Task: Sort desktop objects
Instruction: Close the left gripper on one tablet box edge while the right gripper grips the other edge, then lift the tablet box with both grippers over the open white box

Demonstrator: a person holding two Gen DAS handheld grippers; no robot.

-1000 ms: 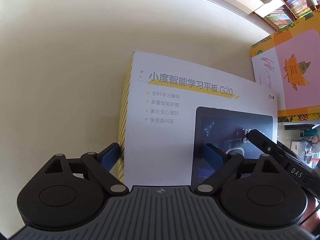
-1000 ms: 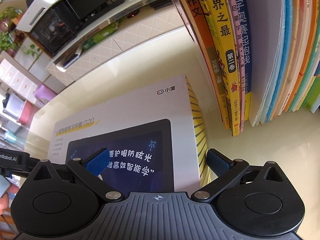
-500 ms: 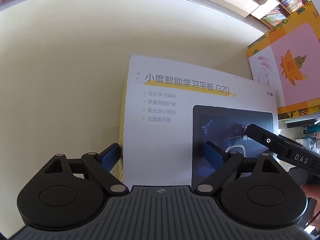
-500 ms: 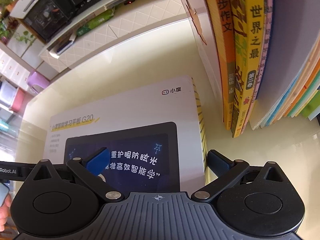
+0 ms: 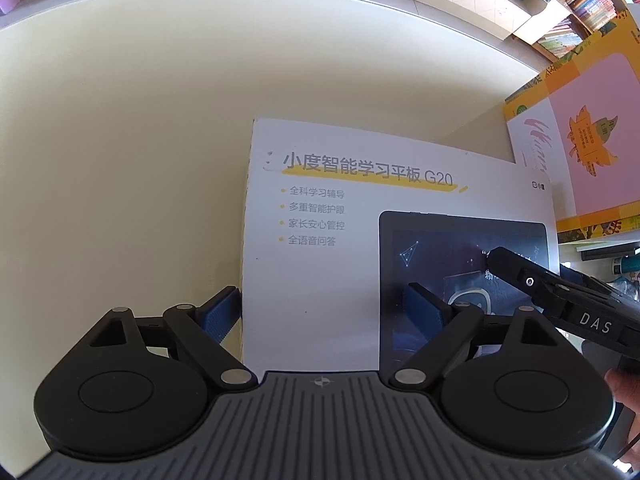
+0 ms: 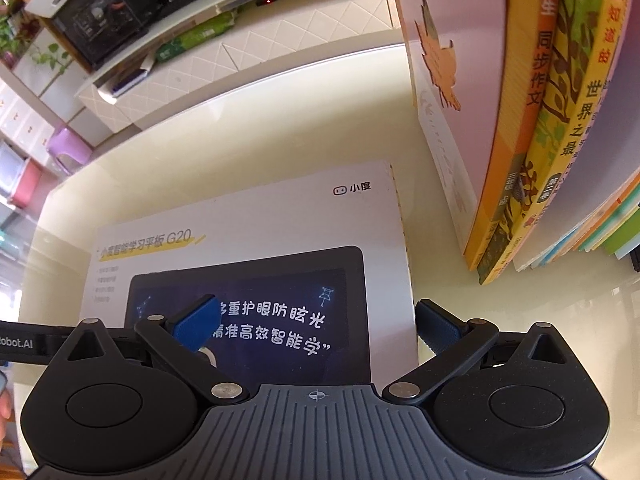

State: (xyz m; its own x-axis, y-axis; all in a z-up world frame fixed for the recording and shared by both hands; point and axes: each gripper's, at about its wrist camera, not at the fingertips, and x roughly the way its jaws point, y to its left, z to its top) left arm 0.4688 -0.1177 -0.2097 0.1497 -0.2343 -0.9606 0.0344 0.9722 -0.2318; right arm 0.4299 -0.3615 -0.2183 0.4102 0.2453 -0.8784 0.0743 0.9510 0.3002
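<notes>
So I've got both grippers straddling the flat white tablet box (image 5: 360, 240), which lies mid-frame on the pale cream tabletop (image 5: 120, 140). The left gripper (image 5: 324, 312) is spread open, one pad off the box's left edge, the other over the lid. The right gripper (image 6: 316, 324) is open too, mirrored across the right edge. Loads of bare table upper left; the row of upright books (image 6: 540, 120) crowds the right.
</notes>
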